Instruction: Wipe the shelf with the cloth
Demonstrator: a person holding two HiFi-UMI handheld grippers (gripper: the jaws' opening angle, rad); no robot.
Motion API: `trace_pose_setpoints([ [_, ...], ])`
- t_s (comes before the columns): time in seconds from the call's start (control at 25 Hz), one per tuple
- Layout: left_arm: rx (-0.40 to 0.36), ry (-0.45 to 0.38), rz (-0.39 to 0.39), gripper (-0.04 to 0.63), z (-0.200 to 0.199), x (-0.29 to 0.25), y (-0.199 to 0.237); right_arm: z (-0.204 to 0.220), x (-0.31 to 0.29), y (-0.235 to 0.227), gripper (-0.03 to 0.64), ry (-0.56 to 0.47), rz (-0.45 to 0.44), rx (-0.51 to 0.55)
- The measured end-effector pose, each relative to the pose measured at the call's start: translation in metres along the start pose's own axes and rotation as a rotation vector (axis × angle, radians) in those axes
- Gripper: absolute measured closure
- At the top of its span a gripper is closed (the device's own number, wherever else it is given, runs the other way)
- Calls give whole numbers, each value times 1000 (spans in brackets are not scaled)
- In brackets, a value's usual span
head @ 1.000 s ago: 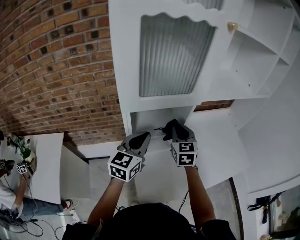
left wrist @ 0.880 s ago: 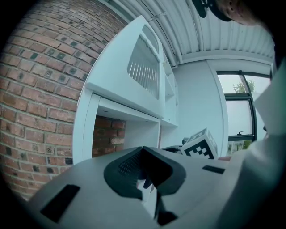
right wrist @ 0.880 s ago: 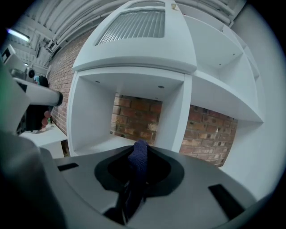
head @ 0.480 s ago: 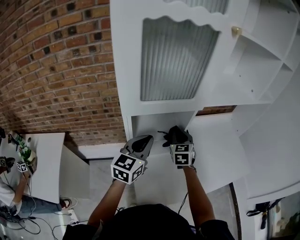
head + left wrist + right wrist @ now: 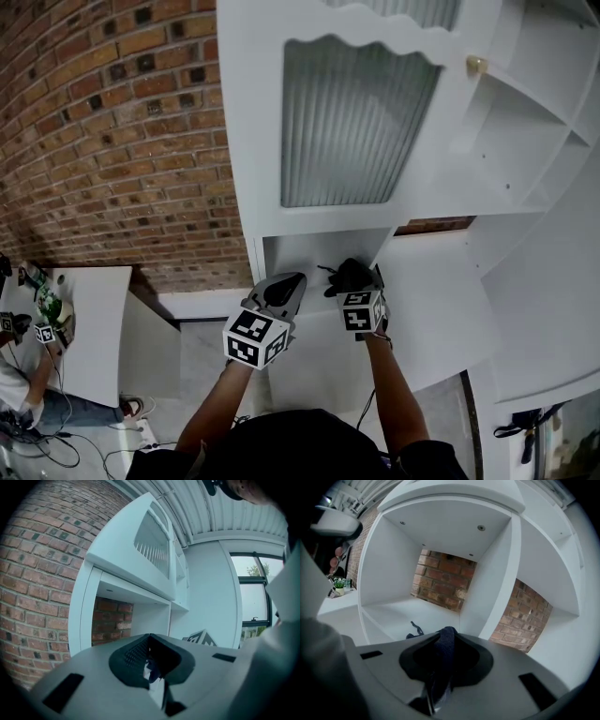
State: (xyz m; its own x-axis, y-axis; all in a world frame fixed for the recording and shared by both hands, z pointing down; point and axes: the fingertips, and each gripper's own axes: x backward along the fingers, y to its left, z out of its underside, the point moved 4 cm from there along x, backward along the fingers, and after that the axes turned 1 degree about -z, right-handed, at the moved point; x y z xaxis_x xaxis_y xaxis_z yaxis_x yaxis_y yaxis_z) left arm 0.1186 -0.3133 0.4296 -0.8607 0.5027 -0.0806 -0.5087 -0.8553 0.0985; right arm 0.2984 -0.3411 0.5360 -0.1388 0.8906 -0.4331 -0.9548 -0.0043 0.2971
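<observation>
A dark navy cloth [image 5: 443, 651] is pinched in my right gripper [image 5: 439, 670], which is shut on it; a loose end [image 5: 415, 629] trails onto the shelf. In the head view the cloth [image 5: 349, 272] bunches over the right gripper [image 5: 354, 279] at the front edge of the low open compartment [image 5: 314, 247] of the white shelf unit. The right gripper view looks into that compartment, with its white floor [image 5: 405, 613] and a brick wall behind. My left gripper [image 5: 279, 286] hovers just left of it, below the compartment. Its jaws [image 5: 152, 667] are shut with nothing held.
A ribbed glass door [image 5: 352, 117] with a brass knob [image 5: 476, 64] hangs above the compartment. More open white shelves [image 5: 511, 131] lie to the right. The brick wall [image 5: 122, 141] is at left. A white table [image 5: 94, 319] with a plant [image 5: 47, 302] and a seated person [image 5: 19, 398] are at lower left.
My right gripper with the cloth has shifted slightly left and closer to the compartment's front edge. The left gripper has barely moved.
</observation>
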Motion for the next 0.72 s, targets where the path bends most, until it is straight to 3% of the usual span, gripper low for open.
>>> trace_pose_setpoints([
  [0.72, 3, 16, -49, 580, 5, 14, 7, -11, -12, 17, 549, 12, -55, 31],
])
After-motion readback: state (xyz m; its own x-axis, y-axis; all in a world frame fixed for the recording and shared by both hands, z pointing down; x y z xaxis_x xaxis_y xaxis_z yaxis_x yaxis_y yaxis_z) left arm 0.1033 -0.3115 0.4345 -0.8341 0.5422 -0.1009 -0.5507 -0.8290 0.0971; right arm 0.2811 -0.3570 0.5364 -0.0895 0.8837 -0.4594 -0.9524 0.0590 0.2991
